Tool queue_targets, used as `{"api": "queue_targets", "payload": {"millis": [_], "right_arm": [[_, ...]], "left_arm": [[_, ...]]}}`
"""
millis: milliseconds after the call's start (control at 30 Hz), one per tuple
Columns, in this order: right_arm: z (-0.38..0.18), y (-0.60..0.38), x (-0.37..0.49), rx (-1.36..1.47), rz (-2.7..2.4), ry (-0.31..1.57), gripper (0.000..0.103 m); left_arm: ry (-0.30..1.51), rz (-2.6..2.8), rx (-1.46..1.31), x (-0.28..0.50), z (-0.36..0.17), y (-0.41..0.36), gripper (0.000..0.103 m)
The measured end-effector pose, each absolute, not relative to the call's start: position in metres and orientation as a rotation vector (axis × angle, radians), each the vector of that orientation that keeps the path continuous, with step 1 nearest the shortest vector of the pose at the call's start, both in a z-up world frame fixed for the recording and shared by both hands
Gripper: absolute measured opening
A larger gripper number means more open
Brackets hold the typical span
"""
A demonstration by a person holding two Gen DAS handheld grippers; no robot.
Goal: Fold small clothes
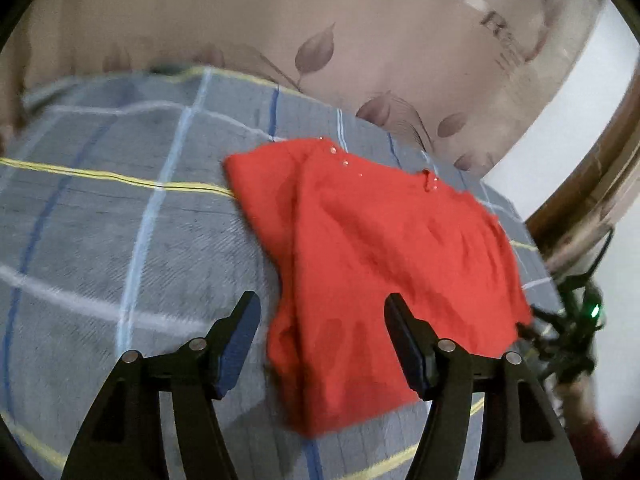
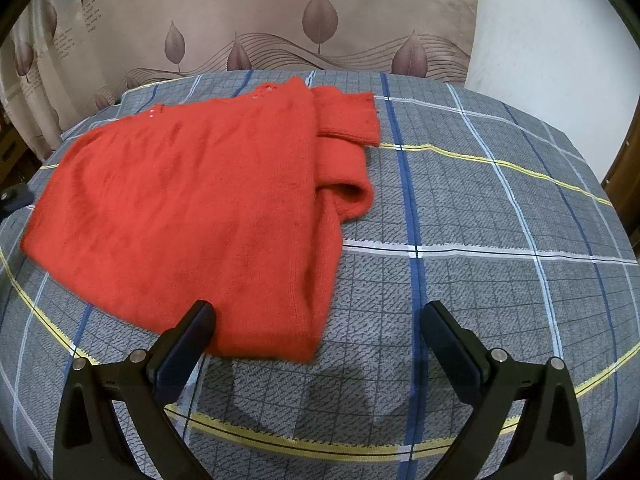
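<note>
Right wrist view: both the left gripper (image 1: pixel 322 344) and right gripper (image 2: pixel 318 338) gape empty, so the red sweater's (image 2: pixel 192 208) loose sleeve fold (image 2: pixel 346 160) may slump apart on the plaid bed (image 2: pixel 500 280), toward its far edge.

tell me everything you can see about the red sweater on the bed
The red sweater is a small knitted garment, soft and slightly fuzzy by its look, with a few small pale beads or buttons near its far edge. It lies flat on the grey plaid bedsheet, already partly folded: one ribbed-cuff sleeve is doubled back along the side, and a rolled fold bulges beneath it. Only the sheet touches it. Neither gripper holds it; both stand open just above its near edge.
</note>
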State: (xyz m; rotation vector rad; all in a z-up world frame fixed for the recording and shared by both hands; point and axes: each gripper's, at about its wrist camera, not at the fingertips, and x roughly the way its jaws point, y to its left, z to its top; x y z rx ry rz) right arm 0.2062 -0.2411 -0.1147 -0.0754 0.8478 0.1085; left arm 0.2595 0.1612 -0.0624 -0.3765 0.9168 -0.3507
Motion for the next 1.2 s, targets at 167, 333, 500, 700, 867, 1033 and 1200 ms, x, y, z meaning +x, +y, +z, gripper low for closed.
{"api": "queue_targets", "payload": {"millis": [167,333,500,700,867,1033,1200], "right_arm": [[-0.114,-0.241,0.206,-0.075,0.108,0.848,0.102],[-0.114,-0.241,0.206,-0.074,0.107,0.848,0.102],[-0.114,-0.241,0.206,-0.073,0.107,0.848,0.102],[-0.112,-0.243,0.205,-0.061,0.096,0.839,0.102],[-0.097,-0.256,0.202,0.039,0.038,0.779,0.102],[-0.073,-0.243,0.221,0.131,0.169,0.712,0.079],[-0.071,-0.211,0.273,0.040,0.215,0.760,0.034]], "left_arm": [[0.992,-0.401,-0.445,0.301,-0.082,0.173,0.065],[1.000,-0.507,-0.495,0.323,-0.087,0.174,0.065],[0.963,-0.547,-0.525,0.340,-0.093,0.174,0.038],[0.941,-0.520,-0.497,0.340,-0.097,0.169,0.018],[0.930,-0.502,-0.448,0.341,-0.096,0.163,0.018],[0.926,-0.492,-0.447,0.341,-0.097,0.162,0.018],[0.923,-0.481,-0.436,0.341,-0.095,0.160,0.018]]}}
